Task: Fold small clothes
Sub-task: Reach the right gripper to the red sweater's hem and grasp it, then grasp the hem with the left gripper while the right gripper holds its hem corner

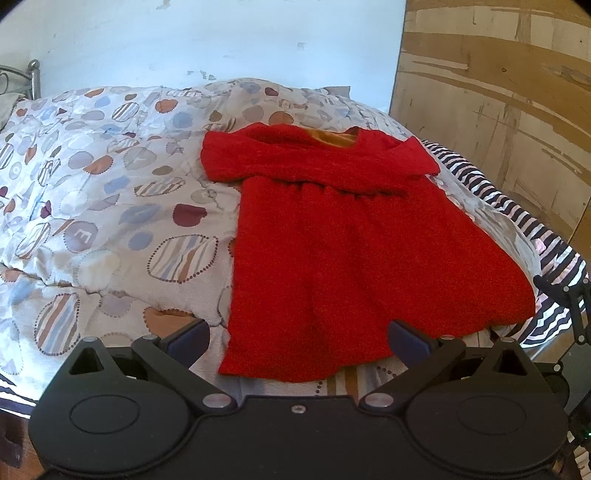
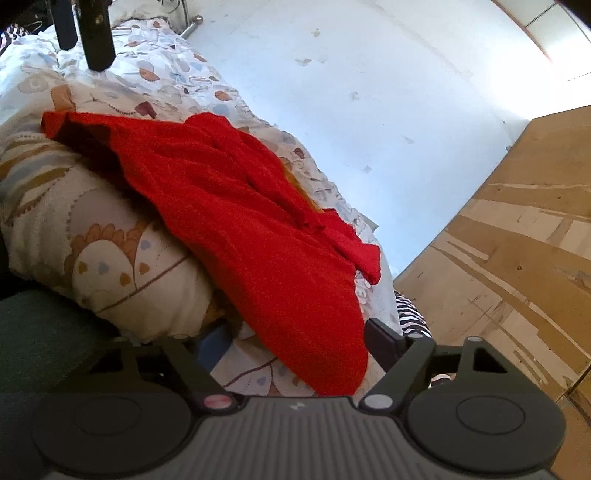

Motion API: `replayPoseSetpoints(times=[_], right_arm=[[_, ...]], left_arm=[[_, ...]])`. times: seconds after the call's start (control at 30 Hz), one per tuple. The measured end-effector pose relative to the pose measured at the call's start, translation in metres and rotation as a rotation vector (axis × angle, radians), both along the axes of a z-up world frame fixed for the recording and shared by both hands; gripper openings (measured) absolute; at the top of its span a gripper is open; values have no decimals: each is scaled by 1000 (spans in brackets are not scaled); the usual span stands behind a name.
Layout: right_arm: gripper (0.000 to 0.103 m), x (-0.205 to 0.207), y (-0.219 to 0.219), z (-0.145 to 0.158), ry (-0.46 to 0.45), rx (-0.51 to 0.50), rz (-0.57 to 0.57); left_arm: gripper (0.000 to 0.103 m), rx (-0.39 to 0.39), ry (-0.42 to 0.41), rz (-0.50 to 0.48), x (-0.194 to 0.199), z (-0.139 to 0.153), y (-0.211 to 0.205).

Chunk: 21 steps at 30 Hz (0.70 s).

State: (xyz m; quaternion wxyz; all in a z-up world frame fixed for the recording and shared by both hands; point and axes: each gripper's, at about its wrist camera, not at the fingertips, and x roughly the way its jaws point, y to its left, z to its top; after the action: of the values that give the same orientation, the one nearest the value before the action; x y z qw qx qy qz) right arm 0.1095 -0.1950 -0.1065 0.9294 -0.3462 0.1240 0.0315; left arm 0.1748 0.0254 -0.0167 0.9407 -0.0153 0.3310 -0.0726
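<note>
A small red knitted dress (image 1: 354, 243) lies flat on the bed, sleeves folded across the chest and an orange lining showing at the neck. Its hem is nearest to me. My left gripper (image 1: 299, 341) hovers over the hem's left part, open, its dark blue pads (image 1: 190, 341) wide apart above the cloth. In the right wrist view the same dress (image 2: 255, 229) runs away from the camera. My right gripper (image 2: 299, 349) is open at the hem's right corner. The cloth lies between the fingers (image 2: 384, 343), and the left pad stays apart from it.
The patterned quilt (image 1: 110, 206) covers the bed, with a striped sheet (image 1: 517, 221) along its right edge. A pale wall stands behind and a wooden wardrobe (image 1: 498, 110) to the right. Two dark bars (image 2: 96, 33) hang into the right wrist view's top left.
</note>
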Motion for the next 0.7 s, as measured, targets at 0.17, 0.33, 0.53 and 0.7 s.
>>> replayPoseSetpoints(times=[0.17, 0.33, 0.53, 0.7], right_arm=[[74, -5, 0, 6, -47, -5, -9], [77, 5, 5, 0, -41, -31, -10], [22, 13, 7, 12, -4, 7, 51], [12, 28, -3, 45, 92, 163, 104]], left_arm=[[102, 0, 1, 1, 0, -1, -1], [102, -1, 2, 3, 0, -2, 0], [102, 12, -43, -78, -9, -5, -7], [102, 110, -94, -192, -17, -21, -33]])
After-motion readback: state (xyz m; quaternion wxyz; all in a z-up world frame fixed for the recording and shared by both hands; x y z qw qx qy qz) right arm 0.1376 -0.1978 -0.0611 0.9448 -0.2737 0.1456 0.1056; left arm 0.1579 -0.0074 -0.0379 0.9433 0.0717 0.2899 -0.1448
